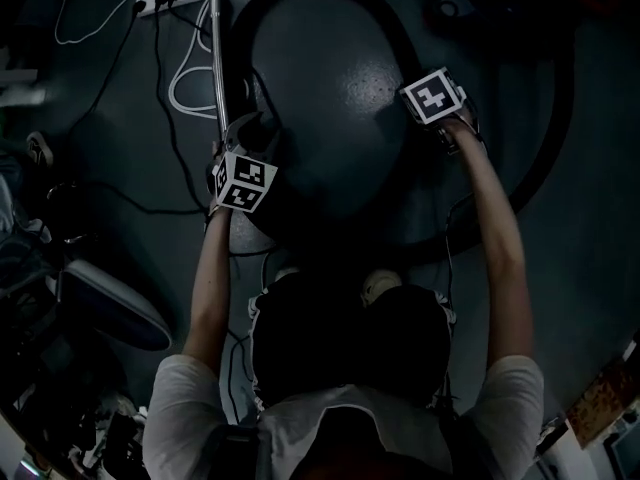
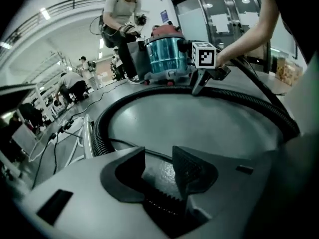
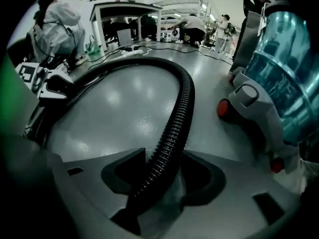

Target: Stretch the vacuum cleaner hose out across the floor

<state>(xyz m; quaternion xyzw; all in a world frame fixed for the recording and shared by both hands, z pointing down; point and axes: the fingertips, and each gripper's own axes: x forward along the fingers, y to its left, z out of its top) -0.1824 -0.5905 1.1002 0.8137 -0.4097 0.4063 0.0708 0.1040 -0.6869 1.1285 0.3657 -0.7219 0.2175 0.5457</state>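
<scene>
The right tool (image 3: pixel 164 156) straddles the hose (image 3: pixel 184 108) with jaws apart, not gripping; your left tool (image 2: pixel 159 156) is part open, empty. Clamp both on it, then pull apart steadily

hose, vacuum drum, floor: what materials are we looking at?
Hose: black flexible plastic, matte, judging by the close ribs and easy bend.
Vacuum drum: glossy blue-green, either see-through plastic or tinted metal; the highlights leave it open.
Floor: smooth grey coating, likely epoxy over concrete, semi-gloss with lamp reflections.
</scene>
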